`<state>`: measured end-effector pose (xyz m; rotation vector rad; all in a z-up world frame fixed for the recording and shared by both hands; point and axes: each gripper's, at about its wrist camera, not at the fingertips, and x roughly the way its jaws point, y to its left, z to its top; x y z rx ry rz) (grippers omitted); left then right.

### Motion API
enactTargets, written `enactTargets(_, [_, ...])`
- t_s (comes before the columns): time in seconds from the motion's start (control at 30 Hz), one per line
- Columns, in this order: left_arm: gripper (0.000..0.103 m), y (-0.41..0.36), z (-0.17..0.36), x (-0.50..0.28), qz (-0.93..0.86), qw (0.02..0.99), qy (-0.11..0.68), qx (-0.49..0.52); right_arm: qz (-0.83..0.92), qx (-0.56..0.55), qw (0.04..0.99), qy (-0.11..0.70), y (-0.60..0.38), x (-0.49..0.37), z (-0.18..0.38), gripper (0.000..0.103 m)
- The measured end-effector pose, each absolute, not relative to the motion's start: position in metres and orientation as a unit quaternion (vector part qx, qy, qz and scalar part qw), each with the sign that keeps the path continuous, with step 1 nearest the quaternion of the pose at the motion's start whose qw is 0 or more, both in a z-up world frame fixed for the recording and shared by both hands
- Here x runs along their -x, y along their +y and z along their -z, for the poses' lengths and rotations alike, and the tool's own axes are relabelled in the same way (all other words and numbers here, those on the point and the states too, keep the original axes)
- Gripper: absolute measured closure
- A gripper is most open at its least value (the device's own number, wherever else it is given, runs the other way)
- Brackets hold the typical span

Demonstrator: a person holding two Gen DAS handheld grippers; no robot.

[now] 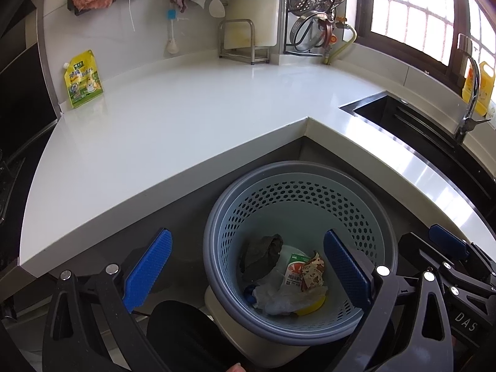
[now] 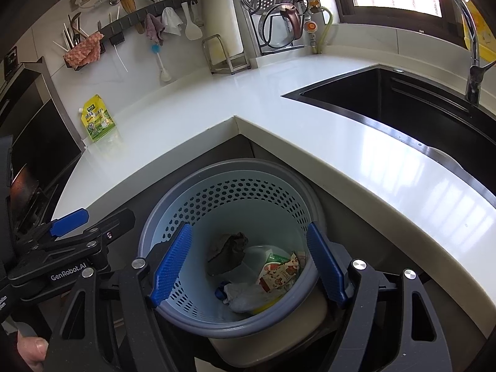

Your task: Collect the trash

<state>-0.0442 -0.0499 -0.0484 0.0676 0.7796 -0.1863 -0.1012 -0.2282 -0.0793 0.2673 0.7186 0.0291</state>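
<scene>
Below the right hand-held gripper point(image 2: 248, 266), trash point(image 2: 257, 276), basket point(image 2: 173, 204)

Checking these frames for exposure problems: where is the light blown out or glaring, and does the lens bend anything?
Left wrist view: window blown out, countertop edge bowed by fisheye. Right wrist view: window glare streaks the countertop beside the dark sink; trash basket stays sharp.

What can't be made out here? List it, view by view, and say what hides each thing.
- Left wrist view: the bottom of the grey-blue perforated plastic basket is covered by the crumpled wrappers; what lies beneath is hidden.
- Right wrist view: the print on the yellow-green spouted pouch is too small to read.
- Right wrist view: the inside of the black sink is too dark to make out.
- Left wrist view: the yellow bottle is partly hidden by the chrome tap.
</scene>
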Motion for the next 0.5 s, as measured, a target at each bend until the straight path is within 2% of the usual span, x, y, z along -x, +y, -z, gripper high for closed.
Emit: enactTargets(0.5, [0.006, -0.0499, 0.0519, 0.043, 0.085, 0.918, 0.387, -0.037, -0.016, -0.129, 0.928, 0.348, -0.2259, 0.1032, 0.0752, 0.03])
